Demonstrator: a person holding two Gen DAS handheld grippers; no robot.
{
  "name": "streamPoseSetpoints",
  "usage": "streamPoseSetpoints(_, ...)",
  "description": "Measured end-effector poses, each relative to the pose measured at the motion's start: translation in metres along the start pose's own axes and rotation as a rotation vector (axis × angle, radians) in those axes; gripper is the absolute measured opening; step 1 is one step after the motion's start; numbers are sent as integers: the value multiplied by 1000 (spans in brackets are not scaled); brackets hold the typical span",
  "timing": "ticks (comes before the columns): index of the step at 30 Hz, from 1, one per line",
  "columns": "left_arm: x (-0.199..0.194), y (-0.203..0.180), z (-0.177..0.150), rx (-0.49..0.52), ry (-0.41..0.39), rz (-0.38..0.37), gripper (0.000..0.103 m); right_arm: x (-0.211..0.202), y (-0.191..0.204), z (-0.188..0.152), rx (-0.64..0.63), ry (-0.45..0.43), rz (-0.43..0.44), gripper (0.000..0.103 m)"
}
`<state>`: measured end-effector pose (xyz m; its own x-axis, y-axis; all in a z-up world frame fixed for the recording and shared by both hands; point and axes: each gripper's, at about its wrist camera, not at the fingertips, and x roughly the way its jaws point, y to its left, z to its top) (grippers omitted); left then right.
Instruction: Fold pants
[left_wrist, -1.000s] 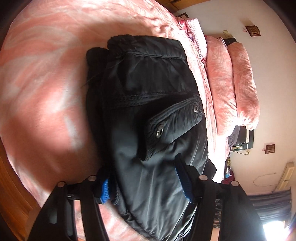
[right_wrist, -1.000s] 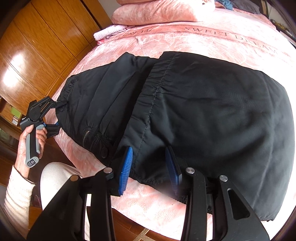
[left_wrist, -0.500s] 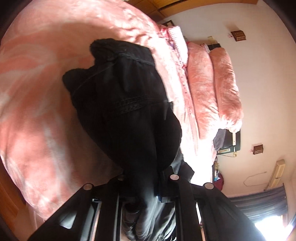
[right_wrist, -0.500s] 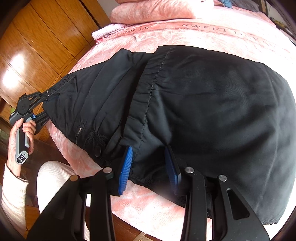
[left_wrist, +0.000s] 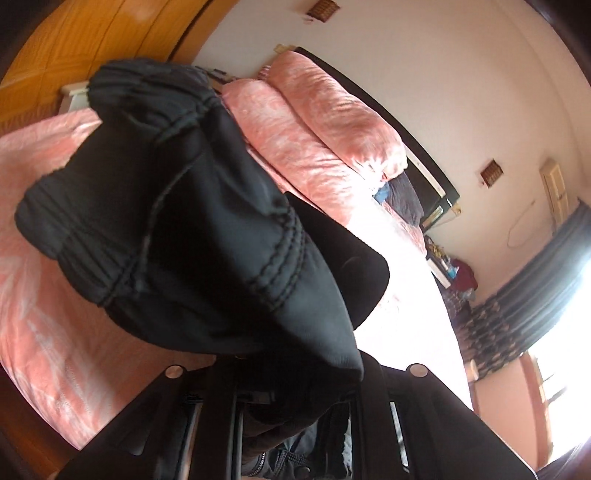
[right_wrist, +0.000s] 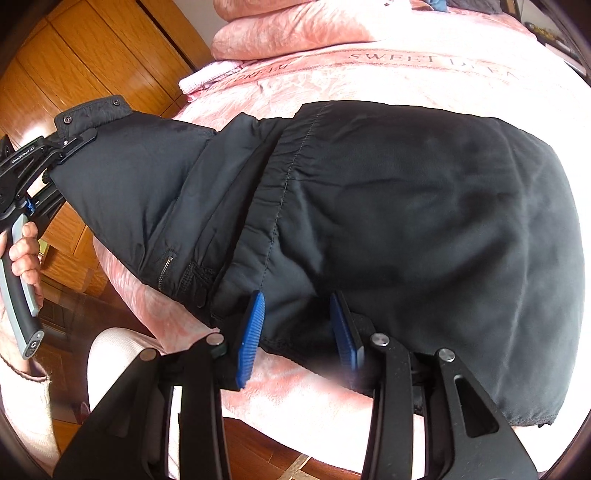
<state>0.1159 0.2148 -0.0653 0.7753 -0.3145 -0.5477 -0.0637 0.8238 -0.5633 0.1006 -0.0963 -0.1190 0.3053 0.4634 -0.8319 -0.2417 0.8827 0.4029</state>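
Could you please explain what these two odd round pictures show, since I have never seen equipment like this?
A person folds black pants on a pink bed, holding a two-finger tool in each hand. Each tool carries a wide-angle camera looking along its fingers.

One picture is from the left gripper: it is shut on one end of the pants and lifts it off the bed.

The other is from the right gripper: its blue pads stand open around the near edge of the pants. There you also see the left gripper and the hand holding it.
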Motion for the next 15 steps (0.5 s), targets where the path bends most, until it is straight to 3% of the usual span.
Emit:
streamPoseSetpoints(6, 15, -60, -22, 243, 70, 55, 14, -16, -16, -4, 47, -33, -3, 39)
streamPoseSetpoints(15, 46, -105, -70, 519, 169, 162, 15, -28, -36, -6, 112, -55, -1, 37)
